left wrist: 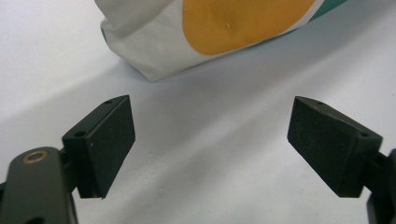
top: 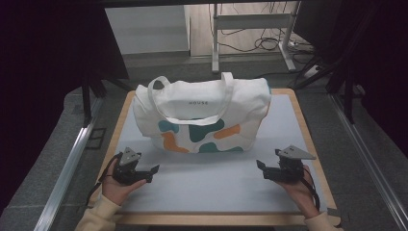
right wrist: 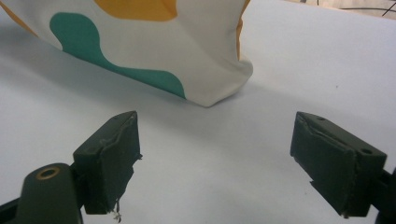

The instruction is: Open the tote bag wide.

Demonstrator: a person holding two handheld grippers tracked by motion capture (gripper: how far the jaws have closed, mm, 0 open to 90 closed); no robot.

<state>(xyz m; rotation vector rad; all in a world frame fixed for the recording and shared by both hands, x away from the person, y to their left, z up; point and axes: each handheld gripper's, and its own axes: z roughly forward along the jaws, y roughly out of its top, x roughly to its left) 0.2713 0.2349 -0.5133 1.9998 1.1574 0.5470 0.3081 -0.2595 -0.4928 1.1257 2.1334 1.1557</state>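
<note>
- my left gripper (top: 155, 169) sits spread wide with nothing between its jaws, low over the mat near the table's front left, pointing inward toward the middle.
- my right gripper (top: 260, 166) mirrors it at the front right, also spread and empty; in the right gripper view its pads (right wrist: 112, 158) look frayed, with loose threads at the edges, so i'd expect a slightly less even grip on that side.
- both sit near the tote bag (top: 202, 113) but apart from it; in the left gripper view its lower corner (left wrist: 149, 65) lies just ahead of the jaws.
- the bag lies flat on the grey mat (top: 207, 178), toward the far half of the table (top: 308, 139), handles (top: 226, 96) pointing away from me.
- handling, as i judge it: soft cloth, light, probably empty or nearly so; it will sag and fold rather than keep its shape, and it isn't fragile or slippery.
- where to pinch: the two handle loops or the top hem give thin doubled fabric that the jaws can close on; the bottom corners are nearer and also bunch up well.
- looks: off-white canvas, small dark lettering near the top, teal and orange blobs across the lower front, an orange strip along the right side seam.
</note>
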